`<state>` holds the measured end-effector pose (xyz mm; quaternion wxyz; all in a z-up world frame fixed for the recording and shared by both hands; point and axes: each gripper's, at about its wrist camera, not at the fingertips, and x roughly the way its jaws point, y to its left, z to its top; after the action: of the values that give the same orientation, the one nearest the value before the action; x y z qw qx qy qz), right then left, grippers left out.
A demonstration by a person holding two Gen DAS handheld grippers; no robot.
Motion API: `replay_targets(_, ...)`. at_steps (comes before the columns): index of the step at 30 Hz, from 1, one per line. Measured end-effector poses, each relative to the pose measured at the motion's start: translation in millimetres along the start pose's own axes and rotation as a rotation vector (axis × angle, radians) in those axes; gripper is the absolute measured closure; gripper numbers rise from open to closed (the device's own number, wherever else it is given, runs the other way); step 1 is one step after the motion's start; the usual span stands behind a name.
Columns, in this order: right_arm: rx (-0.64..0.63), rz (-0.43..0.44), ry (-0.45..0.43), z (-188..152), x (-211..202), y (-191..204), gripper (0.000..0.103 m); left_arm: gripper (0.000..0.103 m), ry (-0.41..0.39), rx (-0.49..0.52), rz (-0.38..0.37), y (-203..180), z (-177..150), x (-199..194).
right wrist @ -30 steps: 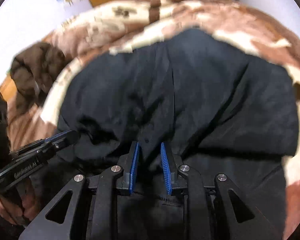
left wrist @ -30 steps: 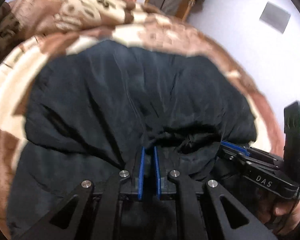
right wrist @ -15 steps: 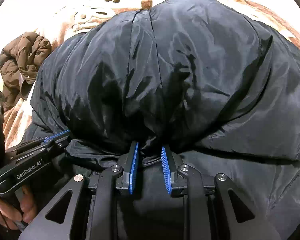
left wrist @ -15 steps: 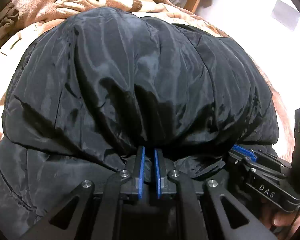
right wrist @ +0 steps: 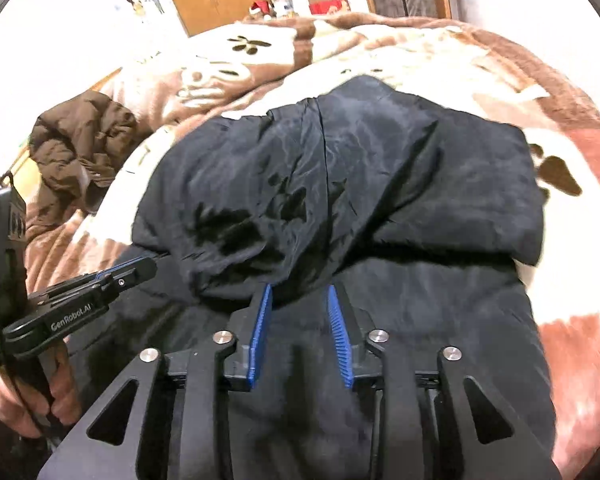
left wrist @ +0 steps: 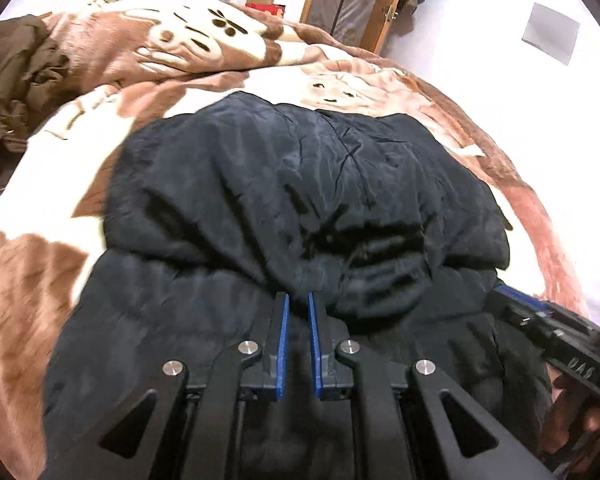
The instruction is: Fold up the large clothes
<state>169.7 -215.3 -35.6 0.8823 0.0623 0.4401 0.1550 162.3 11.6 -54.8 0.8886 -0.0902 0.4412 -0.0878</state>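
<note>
A large black puffer jacket [left wrist: 300, 200] lies on the bed, its far part folded back over the near part; it also shows in the right wrist view [right wrist: 340, 184]. My left gripper [left wrist: 296, 300] stands at the folded edge with its jaws a narrow gap apart, and the fabric looks free of them. My right gripper [right wrist: 300, 292] is open wider, its fingertips at the same folded edge, holding nothing. Each gripper shows in the other's view, the right one at the right edge [left wrist: 548, 336] and the left one at the left edge [right wrist: 84, 296].
A brown and cream paw-print blanket [left wrist: 180, 52] covers the bed. A crumpled brown garment [right wrist: 80, 148] lies at the left. Wooden doors, boxes and a white wall stand beyond the bed.
The lifted jacket half has come down onto the near half. Both grippers' jaws have widened and let go of the fabric, the right more than the left.
</note>
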Motion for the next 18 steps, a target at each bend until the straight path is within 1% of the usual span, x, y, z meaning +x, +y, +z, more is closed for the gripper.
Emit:
replay_targets(4,0.013,-0.003,-0.022,-23.5,-38.2,-1.1,0.069,0.093,-0.006,-0.027,0.01,11.1,-27.6,-35.8)
replay_targets(6,0.005,-0.014,-0.027,-34.0,-52.7,-0.7,0.068,0.093,-0.013,-0.04,0.01,22.8,-33.7,-46.4)
replay_targets(8,0.0,-0.024,-0.027,-44.4,-64.7,-1.2,0.067,0.093,-0.025,-0.046,0.01,26.5,-44.2,-62.1)
replay_targets(9,0.001,-0.029,-0.026,-50.7,-71.8,-4.6,0.066,0.093,-0.032,-0.047,0.013,28.3,-46.7,-67.6)
replay_targets(11,0.015,-0.037,-0.029,-61.3,-84.4,-10.7,0.06,0.093,-0.044,-0.047,0.016,31.1,-55.7,-81.9)
replay_targets(15,0.069,-0.055,-0.046,-78.7,-107.8,-27.7,0.057,0.092,-0.062,-0.042,0.033,38.9,-67.9,-103.8)
replay_targets(17,0.091,-0.069,-0.05,-84.4,-115.0,-36.1,0.057,0.077,-0.067,-0.046,0.041,43.1,-73.8,-112.0)
replay_targets(18,0.099,-0.077,-0.051,-86.8,-117.4,-39.7,0.057,0.065,-0.073,-0.051,0.043,45.8,-76.2,-115.8)
